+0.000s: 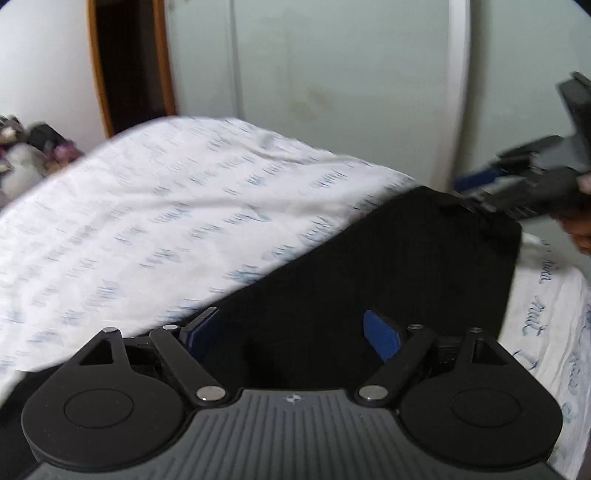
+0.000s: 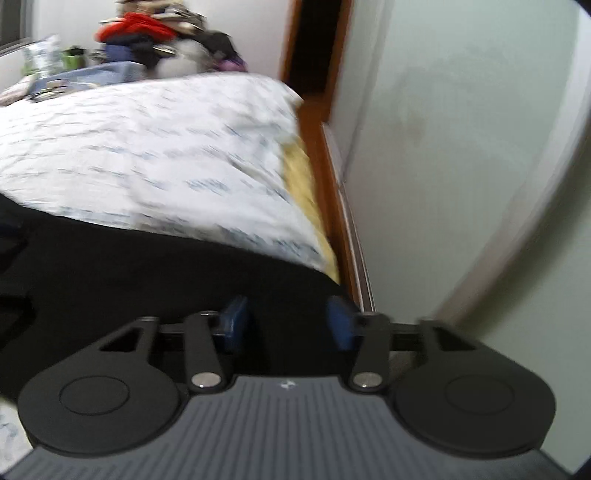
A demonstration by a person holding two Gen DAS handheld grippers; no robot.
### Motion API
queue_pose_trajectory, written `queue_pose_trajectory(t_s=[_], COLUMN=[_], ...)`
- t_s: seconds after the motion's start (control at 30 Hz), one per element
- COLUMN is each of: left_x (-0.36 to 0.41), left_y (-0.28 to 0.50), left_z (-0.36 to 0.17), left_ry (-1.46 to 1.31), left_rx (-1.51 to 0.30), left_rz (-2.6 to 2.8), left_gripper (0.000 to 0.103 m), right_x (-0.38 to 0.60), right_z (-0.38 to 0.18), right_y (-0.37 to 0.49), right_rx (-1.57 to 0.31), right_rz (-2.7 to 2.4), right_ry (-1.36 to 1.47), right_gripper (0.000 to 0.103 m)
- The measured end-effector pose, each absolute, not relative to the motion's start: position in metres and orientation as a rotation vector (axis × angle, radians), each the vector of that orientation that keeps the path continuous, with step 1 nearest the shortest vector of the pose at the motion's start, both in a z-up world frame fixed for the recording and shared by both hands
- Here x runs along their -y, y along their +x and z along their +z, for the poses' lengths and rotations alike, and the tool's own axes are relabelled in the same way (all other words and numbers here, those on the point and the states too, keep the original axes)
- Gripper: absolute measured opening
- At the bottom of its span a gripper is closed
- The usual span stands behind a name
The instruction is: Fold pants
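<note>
On a bed spread with a white sheet printed in blue, the left gripper hangs over black pants, its blue pads standing wide apart with dark cloth lying between and below them, unpinched. The right gripper has its pads partly apart above the same pants; whether they press any cloth cannot be told. In the left wrist view, that right gripper meets the far corner of the garment. Beyond, a yellow mattress edge and wooden frame run along a pale wall. A heap of clothes crowds the bed's far end.
</note>
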State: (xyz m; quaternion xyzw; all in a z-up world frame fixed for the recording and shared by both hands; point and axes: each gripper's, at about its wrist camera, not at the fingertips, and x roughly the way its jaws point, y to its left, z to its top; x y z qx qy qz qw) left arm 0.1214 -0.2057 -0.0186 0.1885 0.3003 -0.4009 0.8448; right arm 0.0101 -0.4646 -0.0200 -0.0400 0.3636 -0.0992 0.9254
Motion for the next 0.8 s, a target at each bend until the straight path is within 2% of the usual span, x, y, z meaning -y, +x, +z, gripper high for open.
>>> queue_pose_trajectory(t_s=[0.1, 0.13, 0.17, 0.2, 0.23, 0.27, 0.37, 0.43, 0.5, 0.6, 0.63, 0.7, 0.73, 0.77, 0.8], left_x=[0.179, 0.17, 0.161, 0.152, 0.143, 0.135, 0.118, 0.117, 0.124, 0.142, 0.144, 0.157, 0.164, 0.172, 0.18], left_y=[0.119, 0.118, 0.117, 0.114, 0.113, 0.11, 0.097, 0.093, 0.087, 0.07, 0.064, 0.056, 0.053, 0.052, 0.052], left_z=[-0.013, -0.014, -0.016, -0.02, -0.025, -0.031, -0.034, -0.033, -0.035, -0.03, -0.026, -0.022, -0.02, -0.021, -0.023], left_ry=[0.43, 0.435, 0.438, 0.448, 0.468, 0.493, 0.519, 0.503, 0.502, 0.515, 0.514, 0.517, 0.52, 0.525, 0.531], left_rx=[-0.62, -0.635, -0.646, -0.65, -0.654, -0.658, -0.62, -0.615, -0.615, -0.574, -0.553, -0.508, -0.48, -0.453, -0.433], left_rz=[-0.776, -0.763, -0.751, -0.738, -0.71, -0.667, -0.608, -0.628, -0.659, -0.733, -0.774, -0.843, -0.864, -0.876, -0.877], left_gripper=[0.084, 0.084, 0.084, 0.084, 0.084, 0.084, 0.084, 0.084, 0.084, 0.084, 0.084, 0.084, 0.085, 0.084, 0.085], right_x=[0.433, 0.424, 0.415, 0.409, 0.403, 0.403, 0.398, 0.387, 0.374, 0.35, 0.353, 0.372, 0.387, 0.404, 0.424], right_z=[-0.012, -0.013, -0.018, -0.022, -0.031, -0.035, -0.022, -0.011, -0.009, -0.039, -0.039, -0.028, -0.022, -0.015, -0.01], right_y=[-0.001, -0.002, -0.001, -0.003, -0.005, -0.007, -0.013, -0.025, -0.033, -0.031, -0.041, -0.058, -0.072, -0.089, -0.104], right_rx=[-0.745, -0.756, -0.775, -0.795, -0.818, -0.807, -0.752, -0.689, -0.654, -0.76, -0.717, -0.687, -0.626, -0.562, -0.511], right_rz=[-0.09, -0.058, -0.028, -0.021, -0.037, -0.07, -0.189, -0.128, -0.022, 0.003, -0.011, -0.068, -0.126, -0.192, -0.253], right_ry=[-0.139, -0.163, -0.186, -0.213, -0.261, -0.296, -0.292, -0.219, -0.13, -0.255, -0.222, -0.065, 0.01, 0.102, 0.204], right_gripper=[0.043, 0.048, 0.055, 0.058, 0.066, 0.081, 0.074, 0.075, 0.083, 0.087, 0.088, 0.087, 0.092, 0.1, 0.102])
